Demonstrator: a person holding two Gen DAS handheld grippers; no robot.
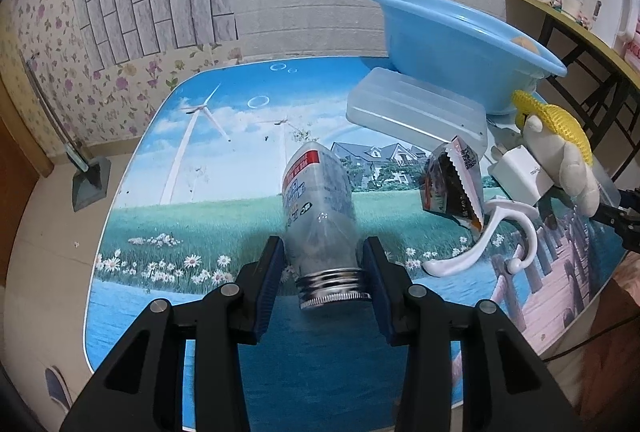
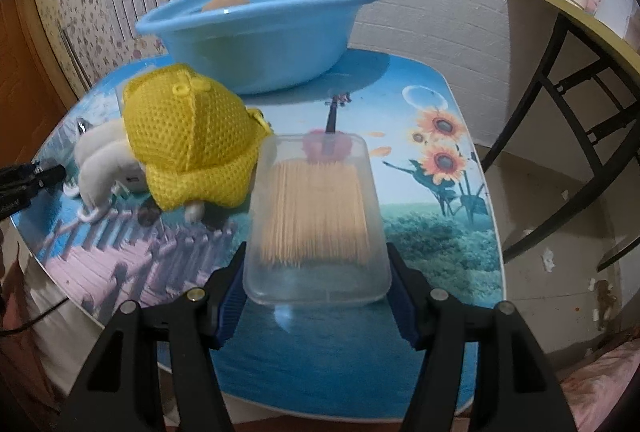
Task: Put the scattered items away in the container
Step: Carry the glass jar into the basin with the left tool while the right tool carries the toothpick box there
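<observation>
A: Biggest first. Blue basin (image 2: pixel 256 44) sat at the surface's (image 1: pixel 224 216) far edge, w/ sth orange already inside. Plush w/ yellow hat (image 2: pixel 188 148) lay just in front, still out.

B: Left tongs (image 1: pixel 325 274)?

A: Clamped on the clear bottle (image 1: pixel 318 212), neck end toward cam. Right tongs (image 2: pixel 318 286) were closed on the toothpick box (image 2: pixel 318 220).

B: Tip?

A: I'd carry both level, clear the rim, then let go low inside.

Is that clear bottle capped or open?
Open. The bottle lies with its silver threaded neck toward the camera, no cap on it, between the fingers of the left gripper. Whether anything is inside, I cannot tell.
</observation>
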